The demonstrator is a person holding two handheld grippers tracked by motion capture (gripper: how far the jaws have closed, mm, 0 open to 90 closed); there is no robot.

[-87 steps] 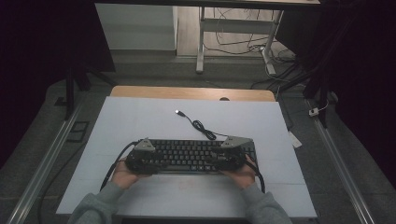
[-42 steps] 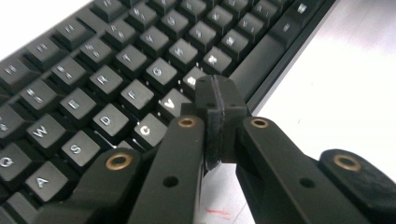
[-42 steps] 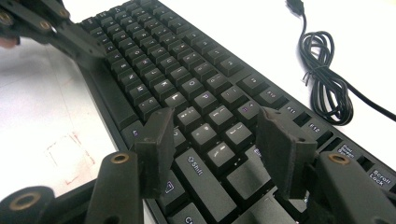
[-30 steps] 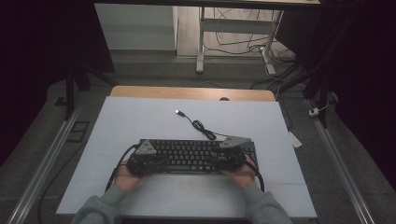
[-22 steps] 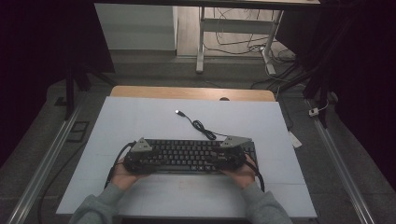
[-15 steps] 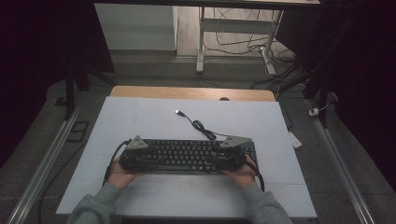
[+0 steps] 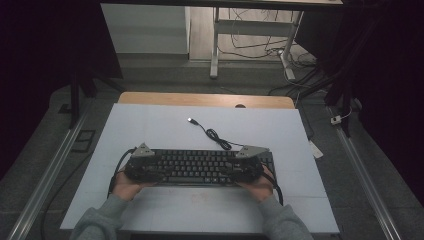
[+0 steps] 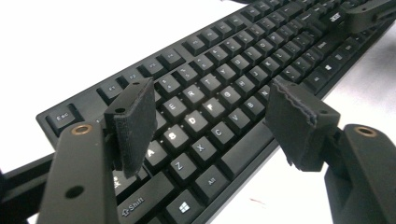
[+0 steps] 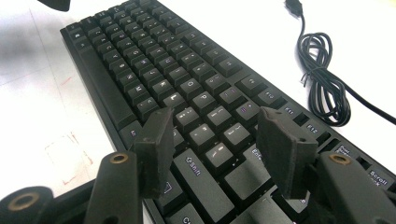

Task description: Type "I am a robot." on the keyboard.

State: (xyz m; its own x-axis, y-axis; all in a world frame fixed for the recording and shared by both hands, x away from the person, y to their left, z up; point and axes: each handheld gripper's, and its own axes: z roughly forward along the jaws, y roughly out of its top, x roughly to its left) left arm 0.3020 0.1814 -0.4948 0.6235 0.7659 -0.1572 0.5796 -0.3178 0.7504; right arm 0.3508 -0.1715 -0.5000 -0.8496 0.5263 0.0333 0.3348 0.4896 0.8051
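Note:
A black keyboard (image 7: 195,167) (image 8: 224,70) (image 9: 177,70) lies flat on the white table top (image 7: 150,125), near the front. Its black cable (image 7: 215,136) (image 9: 322,74) coils behind it and ends in a USB plug (image 7: 190,120). My left gripper (image 7: 149,169) (image 8: 210,121) hovers over the keyboard's left end. Its jaws have just been opening; the pads (image 8: 133,123) stand wide apart above the letter keys and press on nothing. My right gripper (image 7: 241,169) (image 9: 215,135) is over the right end, open, with its pads (image 9: 280,149) above the keys.
A wooden strip (image 7: 200,99) runs along the table's far edge. Metal rails (image 7: 50,175) flank the table on the floor. A desk frame (image 7: 215,45) and loose cables stand beyond. White surface spreads behind and to both sides of the keyboard.
The left gripper has shifted slightly left along the keyboard's end. The keyboard and the right gripper have stayed put.

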